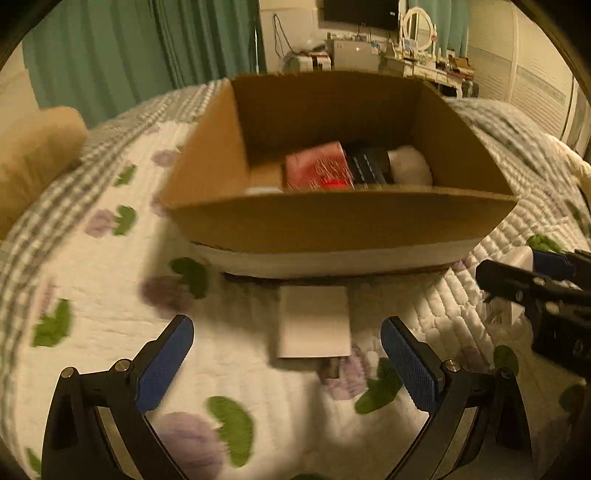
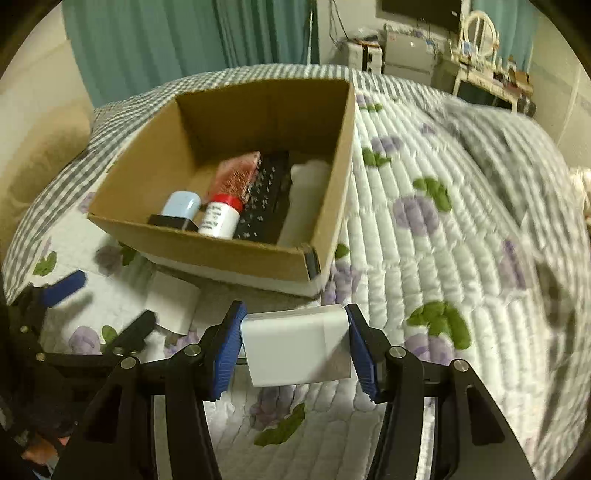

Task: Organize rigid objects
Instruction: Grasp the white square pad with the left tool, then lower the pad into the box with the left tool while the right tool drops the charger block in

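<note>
An open cardboard box [image 1: 332, 225] [image 2: 207, 240] stands on the bed. Inside lie a red packet [image 1: 317, 166] [image 2: 236, 175], a black keyboard-like item [image 2: 264, 199], a white bottle with a red cap [image 2: 221, 216], a pale blue item [image 2: 181, 205] and a white item [image 1: 410, 164]. My left gripper [image 1: 288, 354] is open above a flat white box [image 1: 314, 325] [image 2: 171, 301] lying in front of the cardboard box. My right gripper [image 2: 295, 343] is shut on a white box [image 2: 295, 343], held above the quilt, right of the left gripper [image 2: 96, 302].
The bed has a white quilt [image 2: 443, 240] with purple flowers and green leaves, and a grey checked edge [image 1: 44, 221]. A beige pillow [image 1: 33, 155] lies at left. Teal curtains [image 1: 129, 48], a desk and a mirror [image 1: 417, 26] stand behind.
</note>
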Available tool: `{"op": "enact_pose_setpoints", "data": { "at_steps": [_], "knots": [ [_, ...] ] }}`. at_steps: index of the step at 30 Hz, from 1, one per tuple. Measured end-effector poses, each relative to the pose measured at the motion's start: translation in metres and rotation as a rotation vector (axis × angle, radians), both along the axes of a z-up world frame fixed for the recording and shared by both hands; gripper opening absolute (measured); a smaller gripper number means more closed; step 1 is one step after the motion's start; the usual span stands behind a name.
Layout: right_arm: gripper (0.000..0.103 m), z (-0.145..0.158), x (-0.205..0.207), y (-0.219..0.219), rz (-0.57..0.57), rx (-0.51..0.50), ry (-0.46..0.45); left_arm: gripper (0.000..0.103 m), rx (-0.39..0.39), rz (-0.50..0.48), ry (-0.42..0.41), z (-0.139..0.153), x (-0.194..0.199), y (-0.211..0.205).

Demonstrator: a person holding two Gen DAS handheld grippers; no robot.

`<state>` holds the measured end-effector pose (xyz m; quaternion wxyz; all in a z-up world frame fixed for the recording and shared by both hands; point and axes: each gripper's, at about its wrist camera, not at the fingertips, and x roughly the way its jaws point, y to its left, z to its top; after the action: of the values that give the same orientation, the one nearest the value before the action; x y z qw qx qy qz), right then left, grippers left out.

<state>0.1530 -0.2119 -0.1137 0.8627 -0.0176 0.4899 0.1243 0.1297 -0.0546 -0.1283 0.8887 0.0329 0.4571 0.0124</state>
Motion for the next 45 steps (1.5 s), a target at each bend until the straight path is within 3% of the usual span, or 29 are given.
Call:
{"op": "enact_pose_setpoints", "data": {
  "at_steps": [4,8,14,26,34,40,43,45],
  "knots": [
    [0.053,-0.011,0.001,-0.005,-0.019,0.025,0.02,0.099,0.007,0.0,0.06,-0.02,0.012,-0.008],
    [0.053,-0.013,0.0,-0.007,-0.026,0.037,0.023,0.084,0.006,-0.008,0.085,-0.032,0.024,-0.014],
    [0.053,-0.015,-0.003,-0.012,-0.042,0.062,0.023,0.05,-0.011,-0.038,0.072,-0.038,0.027,-0.018],
    [0.053,0.0,-0.01,-0.02,-0.055,0.101,-0.023,0.05,-0.049,-0.156,0.029,-0.004,-0.013,-0.026],
    [0.053,0.055,-0.026,-0.012,0.021,0.104,-0.141,0.05,-0.094,-0.16,-0.062,0.061,-0.026,-0.01],
    [0.053,0.113,-0.016,-0.006,0.051,0.109,-0.249,0.05,-0.105,-0.153,-0.168,0.109,-0.004,-0.001],
    [0.053,0.13,-0.002,0.002,0.055,0.115,-0.275,0.05,-0.09,-0.144,-0.191,0.118,0.019,0.003],
    [0.053,0.133,0.011,0.006,0.057,0.129,-0.272,0.05,-0.112,-0.171,-0.162,0.112,0.042,0.007]
  ]
}}
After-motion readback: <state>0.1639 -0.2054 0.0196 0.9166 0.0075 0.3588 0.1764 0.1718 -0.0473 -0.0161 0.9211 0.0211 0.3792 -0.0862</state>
